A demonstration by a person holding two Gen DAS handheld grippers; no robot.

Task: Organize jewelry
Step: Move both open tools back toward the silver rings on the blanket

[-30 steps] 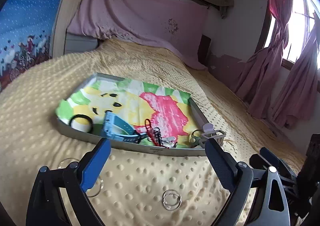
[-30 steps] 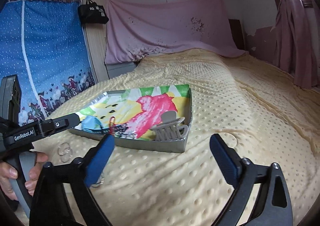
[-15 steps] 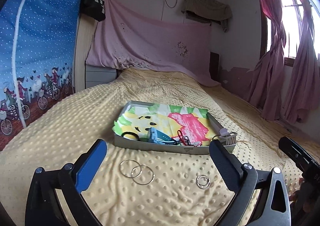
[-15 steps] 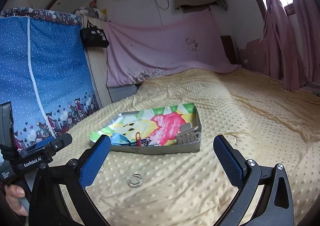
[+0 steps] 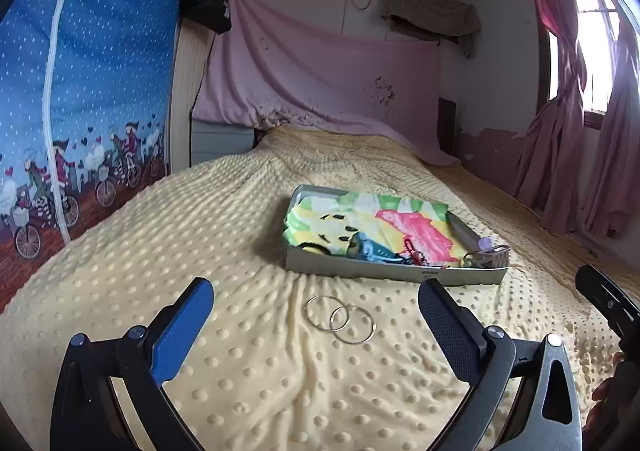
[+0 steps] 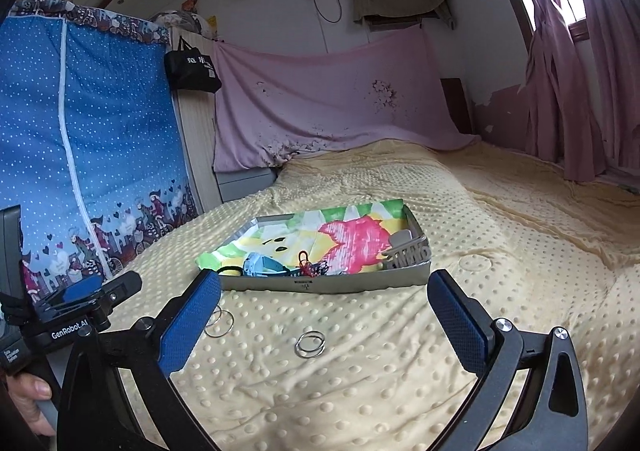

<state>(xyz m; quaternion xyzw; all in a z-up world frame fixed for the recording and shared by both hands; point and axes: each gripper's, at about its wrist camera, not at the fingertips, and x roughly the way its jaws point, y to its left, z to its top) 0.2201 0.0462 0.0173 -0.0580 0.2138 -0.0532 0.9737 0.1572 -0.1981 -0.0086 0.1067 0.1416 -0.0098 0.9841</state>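
Observation:
A grey tray (image 5: pixel 384 271) (image 6: pixel 352 284) lined with a bright cartoon cloth sits on the yellow dotted bedspread. It holds a blue watch (image 5: pixel 370 248) (image 6: pixel 262 266), a black hair tie (image 6: pixel 229 271), a red clip (image 6: pixel 304 263) and a grey claw clip (image 5: pixel 494 253) (image 6: pixel 408 251). Two large silver hoops (image 5: pixel 340 318) (image 6: pixel 220 324) lie on the bedspread in front of the tray. A smaller pair of rings (image 6: pixel 310 344) lies further right. My left gripper (image 5: pixel 316 311) is open, empty, just short of the hoops. My right gripper (image 6: pixel 324 307) is open and empty above the small rings.
A blue dotted curtain (image 5: pixel 80 91) hangs at the left, a pink sheet (image 5: pixel 320 91) covers the headboard, pink window curtains (image 5: pixel 592 155) hang at the right. A hand (image 6: pixel 28 399) grips the left tool's handle. The bedspread (image 5: pixel 160 251) stretches wide around the tray.
Both grippers have pulled back from the tray, which now looks smaller and farther off. The hoops and small rings have come into full view in front of the fingers. Both jaws widened slightly.

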